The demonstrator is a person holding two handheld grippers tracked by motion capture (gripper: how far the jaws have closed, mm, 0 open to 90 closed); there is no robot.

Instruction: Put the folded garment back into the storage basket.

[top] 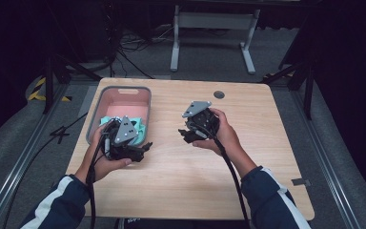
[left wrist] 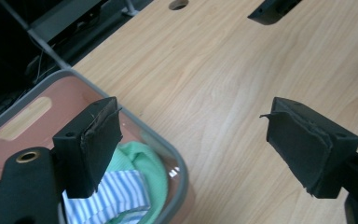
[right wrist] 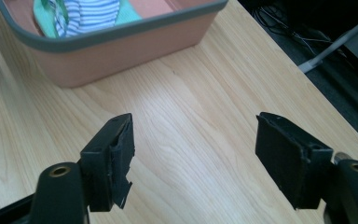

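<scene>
Both tools gape empty: left tool point(left wrist: 193, 149) at the bin point(left wrist: 168, 144) rim, whose striped cloth point(left wrist: 116, 191) the high view hides; right tool point(right wrist: 193, 161) over bare tabletop point(right wrist: 186, 107).

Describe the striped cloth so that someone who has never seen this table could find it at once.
Start at the wooden table and find the pink bin with a grey rim near its left edge. Inside, at the near end, lies a green cloth; the striped cloth rests on it, the only blue-and-white piece there.
</scene>
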